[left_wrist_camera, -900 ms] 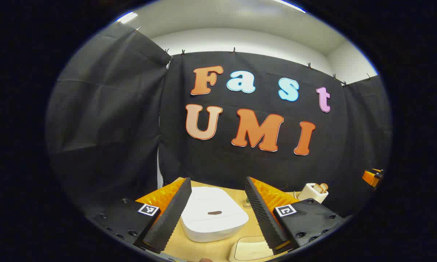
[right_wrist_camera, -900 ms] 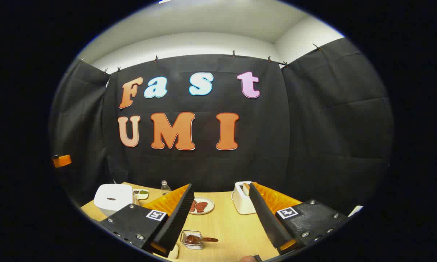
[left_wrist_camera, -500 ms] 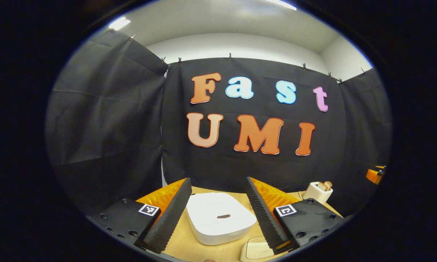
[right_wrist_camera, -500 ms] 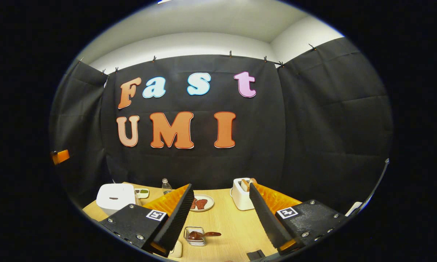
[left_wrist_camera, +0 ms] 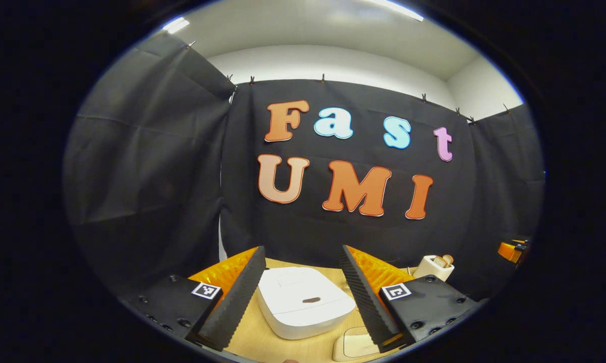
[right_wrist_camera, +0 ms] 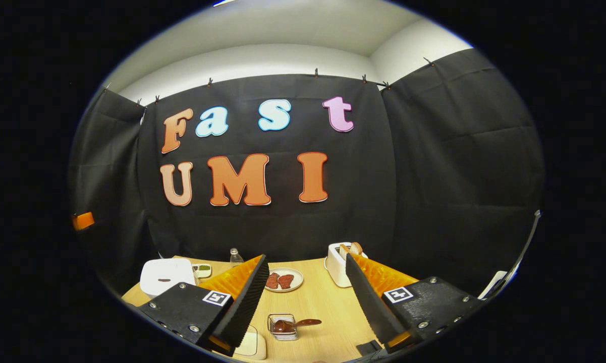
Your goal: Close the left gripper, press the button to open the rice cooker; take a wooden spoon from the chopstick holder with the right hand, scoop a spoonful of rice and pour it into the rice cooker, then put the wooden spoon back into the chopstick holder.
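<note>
Two grippers are held above a wooden desk point(right_wrist_camera: 323, 302), and the jaws of both are spread wide apart with nothing between them.

From the left gripper view, the left gripper point(left_wrist_camera: 303, 295) is seen over the near edge of the desk. A white rice cooker point(left_wrist_camera: 305, 307) is seen between its fingers, farther off on the desk. The lid is shut, and a small dark button point(left_wrist_camera: 311, 300) is seen on top of it. A pale flat thing point(left_wrist_camera: 353, 345) is seen just beside the cooker, low and to the right. A white toaster point(left_wrist_camera: 433, 267) with bread in it is seen far back on the right.

From the right gripper view, the right gripper point(right_wrist_camera: 308, 297) is seen over the desk as well. A small clear holder point(right_wrist_camera: 281, 326) is placed on the desk between its fingers, and a wooden spoon point(right_wrist_camera: 297, 323) is laid in it, with the handle stuck out to the right. A plate point(right_wrist_camera: 283, 280) with red pieces on it is seen behind. The cooker is seen far to the left, with a bottle point(right_wrist_camera: 235, 256) near it. What the pale flat thing is cannot be told.
</note>
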`<state>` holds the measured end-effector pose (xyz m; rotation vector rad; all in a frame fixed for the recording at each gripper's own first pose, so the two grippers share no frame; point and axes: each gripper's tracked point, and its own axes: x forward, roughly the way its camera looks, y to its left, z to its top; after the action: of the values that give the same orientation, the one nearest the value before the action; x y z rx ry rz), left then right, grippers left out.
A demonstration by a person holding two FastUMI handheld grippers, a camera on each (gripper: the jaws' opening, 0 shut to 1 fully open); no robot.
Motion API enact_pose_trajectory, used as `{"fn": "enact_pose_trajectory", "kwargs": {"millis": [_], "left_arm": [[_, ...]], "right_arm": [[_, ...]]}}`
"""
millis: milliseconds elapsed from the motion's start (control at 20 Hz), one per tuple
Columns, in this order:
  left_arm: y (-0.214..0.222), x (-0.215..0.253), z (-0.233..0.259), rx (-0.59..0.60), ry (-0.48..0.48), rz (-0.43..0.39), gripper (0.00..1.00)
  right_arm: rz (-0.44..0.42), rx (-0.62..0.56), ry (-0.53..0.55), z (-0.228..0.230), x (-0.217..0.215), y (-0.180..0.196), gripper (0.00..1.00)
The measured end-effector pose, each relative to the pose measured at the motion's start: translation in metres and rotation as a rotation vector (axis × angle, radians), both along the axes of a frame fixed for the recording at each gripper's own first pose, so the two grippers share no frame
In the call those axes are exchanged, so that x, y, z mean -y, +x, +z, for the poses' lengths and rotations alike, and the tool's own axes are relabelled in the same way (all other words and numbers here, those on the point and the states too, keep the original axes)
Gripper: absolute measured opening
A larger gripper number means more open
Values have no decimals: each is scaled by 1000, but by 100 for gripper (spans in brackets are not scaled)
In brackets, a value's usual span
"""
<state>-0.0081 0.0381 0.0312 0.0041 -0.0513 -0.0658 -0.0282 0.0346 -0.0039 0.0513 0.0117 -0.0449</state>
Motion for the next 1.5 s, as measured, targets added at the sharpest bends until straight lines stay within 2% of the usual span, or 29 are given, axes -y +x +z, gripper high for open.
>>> {"fn": "enact_pose_trajectory", "kwargs": {"millis": [200,350,500,600,650,700,950,1200,1400,1500], "left_arm": [[3,-8,-3,-13,-3,5,99],[4,-8,-6,-20,18,11,85],[11,-10,-8,-15,47,28,42],[18,-2,-19,-45,49,0,13],[23,4,-26,-63,47,-8,5],[37,0,-33,-75,48,0,6],[69,37,-73,-162,63,-103,5],[118,57,-140,-287,137,-159,5],[145,61,-193,-403,136,-176,5],[154,58,-210,-443,133,-158,5]], "right_arm": [[-3,1,-9,0,-3,3,94],[-2,-1,4,-1,-4,3,94],[-14,-8,-3,-5,0,6,95],[-12,-10,-5,-5,-1,7,95],[-13,-11,-5,-5,-1,9,95],[-14,-15,-7,-8,-1,10,95],[-11,-41,-25,-19,-3,13,95],[-26,-54,-69,-26,2,18,95],[-60,-74,-75,-33,12,16,95],[-70,-88,-79,-39,17,15,95]]}}
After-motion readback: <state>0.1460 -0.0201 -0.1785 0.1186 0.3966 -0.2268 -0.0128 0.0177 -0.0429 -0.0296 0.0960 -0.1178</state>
